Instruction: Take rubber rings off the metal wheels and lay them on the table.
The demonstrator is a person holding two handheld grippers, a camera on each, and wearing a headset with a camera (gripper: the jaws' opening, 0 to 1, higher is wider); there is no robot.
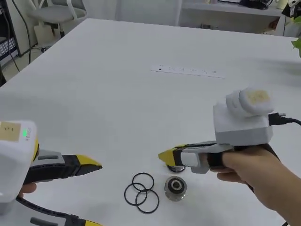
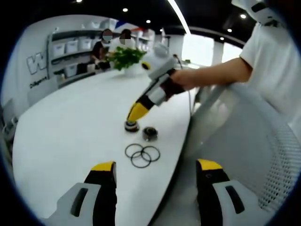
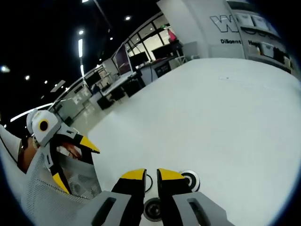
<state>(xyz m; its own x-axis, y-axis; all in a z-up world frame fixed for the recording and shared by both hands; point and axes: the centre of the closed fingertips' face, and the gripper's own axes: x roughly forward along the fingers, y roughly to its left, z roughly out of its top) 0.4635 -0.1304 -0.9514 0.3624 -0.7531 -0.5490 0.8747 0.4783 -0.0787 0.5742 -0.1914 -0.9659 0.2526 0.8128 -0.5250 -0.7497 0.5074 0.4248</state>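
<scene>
The white table [image 1: 141,94] is recorded as the work surface. Three black rubber rings [image 1: 141,189] are found lying flat on it near the person's edge, overlapping one another in a small cluster; the same cluster [image 2: 142,155] is seen ahead of the left gripper's jaws in its own view. Two metal wheels are noted just beside the rings. The nearer wheel [image 1: 176,186] stands by itself, close to the rings but apart from both grippers. The farther wheel [image 1: 176,168] is partly covered by the yellow tip of the right gripper [image 1: 165,156], which is held low over it by a hand [image 1: 249,165]. In the right gripper view the jaws are seen drawn almost together, with only a narrow slit left between the yellow tips [image 3: 151,175]; nothing can be made out clamped in that slit, and contact with the wheel below cannot be confirmed. The left gripper [image 1: 94,194] is held at the person's left, well apart from the rings and wheels, with its jaws spread wide and nothing between them. A pale strip [image 1: 188,70] is observed lying farther out on the table.
</scene>
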